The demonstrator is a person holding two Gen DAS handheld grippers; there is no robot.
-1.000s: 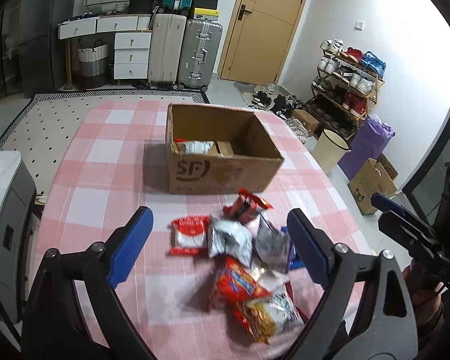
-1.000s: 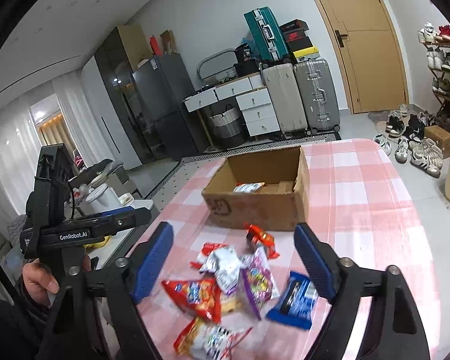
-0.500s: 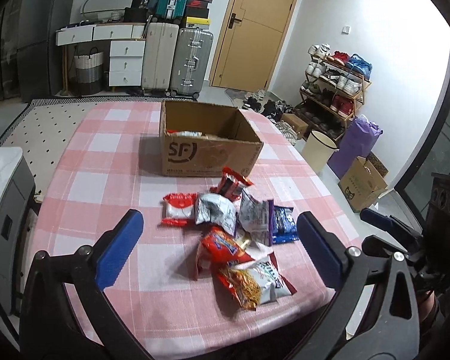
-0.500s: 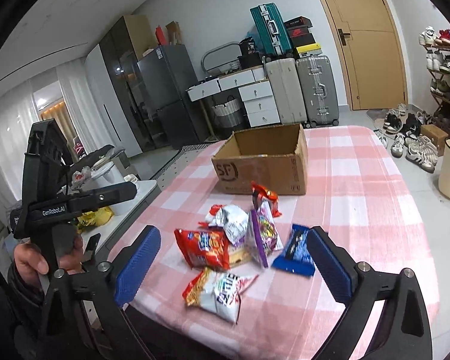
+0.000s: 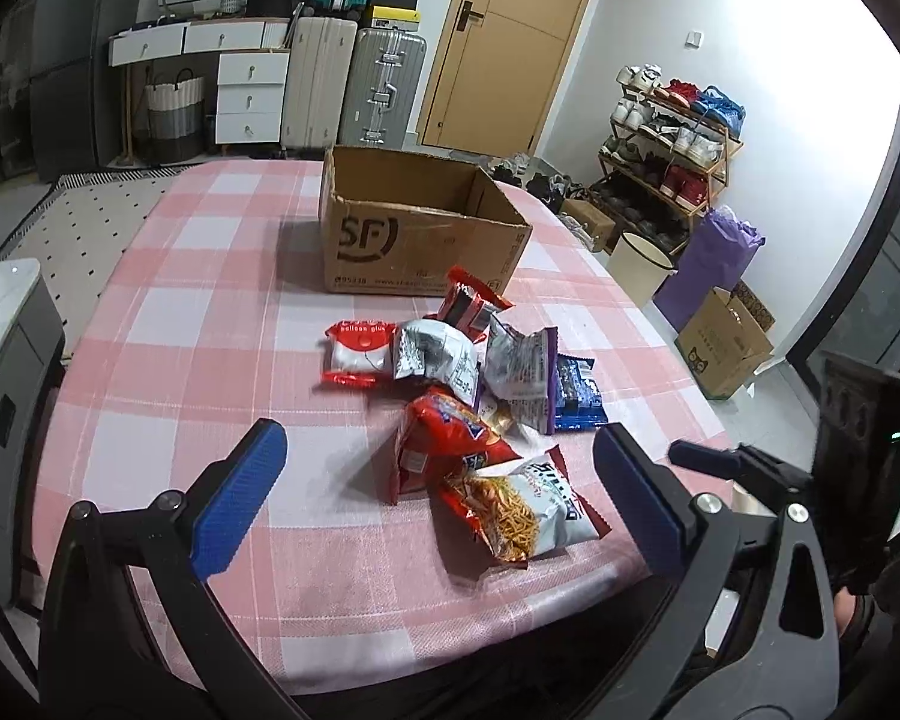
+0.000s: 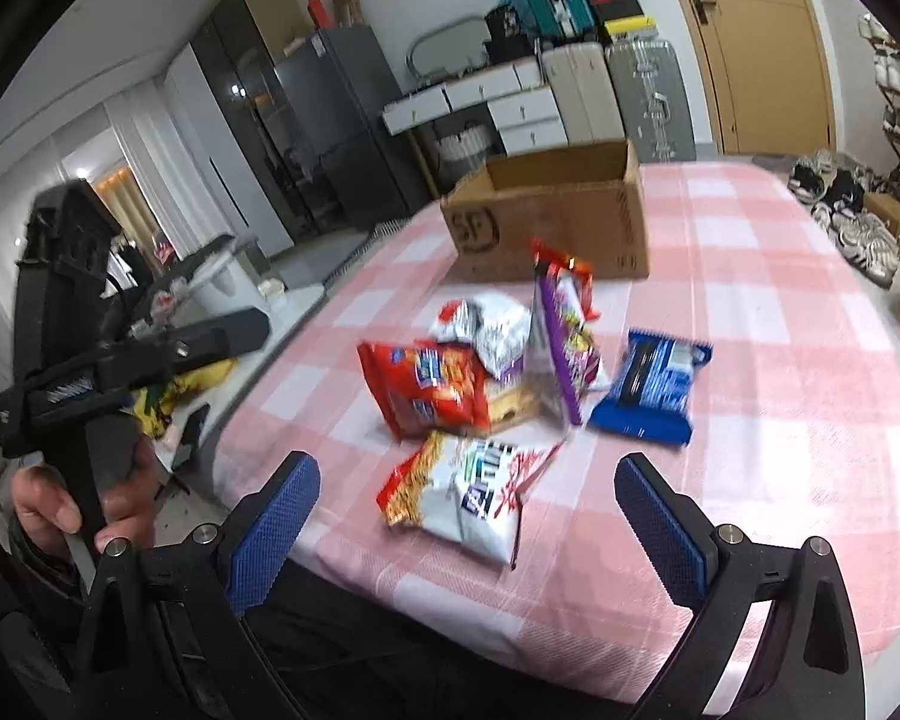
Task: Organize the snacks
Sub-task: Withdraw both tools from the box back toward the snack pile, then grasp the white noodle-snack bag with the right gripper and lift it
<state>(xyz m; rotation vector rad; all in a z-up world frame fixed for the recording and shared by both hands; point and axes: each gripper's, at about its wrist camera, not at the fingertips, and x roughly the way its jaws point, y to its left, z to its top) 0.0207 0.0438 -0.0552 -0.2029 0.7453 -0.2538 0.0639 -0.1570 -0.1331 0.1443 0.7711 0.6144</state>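
A pile of several snack packets lies on the pink checked tablecloth (image 5: 168, 324): a red-and-white noodle-snack bag (image 5: 516, 510) (image 6: 468, 498) nearest me, a red chip bag (image 5: 444, 438) (image 6: 426, 387), a silver bag (image 5: 432, 354), a purple-edged bag (image 5: 522, 372) (image 6: 564, 342), a blue packet (image 5: 576, 387) (image 6: 654, 384) and a red-white packet (image 5: 357, 351). An open cardboard box (image 5: 414, 240) (image 6: 552, 222) stands behind them. My left gripper (image 5: 444, 498) and right gripper (image 6: 468, 528) are both open and empty, held back at the table's near edge.
Suitcases (image 5: 354, 84), white drawers (image 5: 249, 93) and a wooden door (image 5: 498, 48) stand behind the table. A shoe rack (image 5: 672, 138), a bin (image 5: 636, 258) and a floor box (image 5: 723, 348) are to the right. A grey cabinet (image 5: 6, 372) is to the left.
Both grippers have pulled back from the box toward the table's near edge, so the whole snack pile now lies ahead of them. Both stay open.
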